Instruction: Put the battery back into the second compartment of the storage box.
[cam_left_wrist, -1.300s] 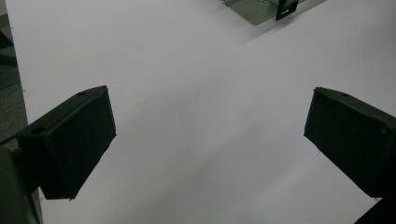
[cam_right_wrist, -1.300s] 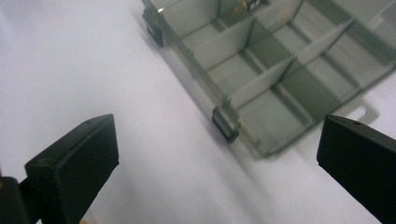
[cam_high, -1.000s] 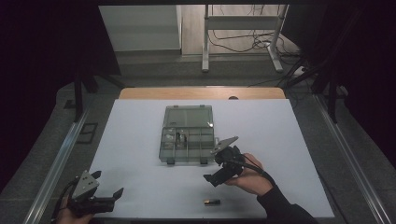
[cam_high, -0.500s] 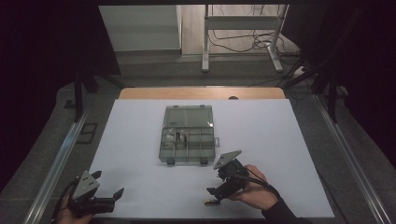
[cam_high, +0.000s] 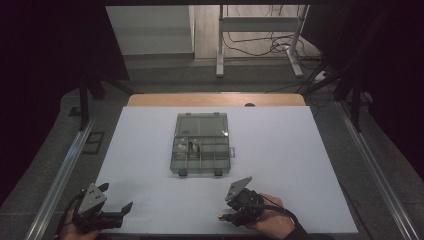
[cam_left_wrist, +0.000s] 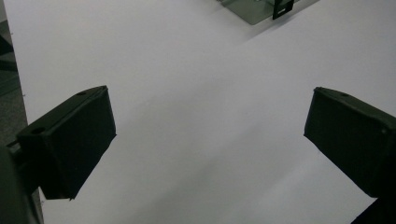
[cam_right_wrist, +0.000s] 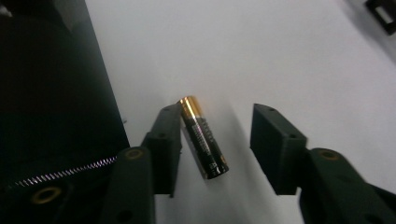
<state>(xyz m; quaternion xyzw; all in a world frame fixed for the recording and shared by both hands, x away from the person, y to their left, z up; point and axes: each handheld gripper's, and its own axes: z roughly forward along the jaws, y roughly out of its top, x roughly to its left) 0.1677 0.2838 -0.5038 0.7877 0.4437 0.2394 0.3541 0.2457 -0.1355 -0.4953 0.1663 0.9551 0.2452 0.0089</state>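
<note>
While parted, right gripper (cam_right_wrist: 215, 149) straddles battery (cam_right_wrist: 203, 137) — near table edge (cam_right_wrist: 105, 93).

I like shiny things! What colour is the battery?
Black with a gold end; the battery shows best in the right gripper view.

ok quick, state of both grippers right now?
Left gripper: open, nothing between its jaws, over the white table.
Right gripper: open, jaws either side of a black-and-gold cylindrical battery lying on the table, not yet clamped.
</note>
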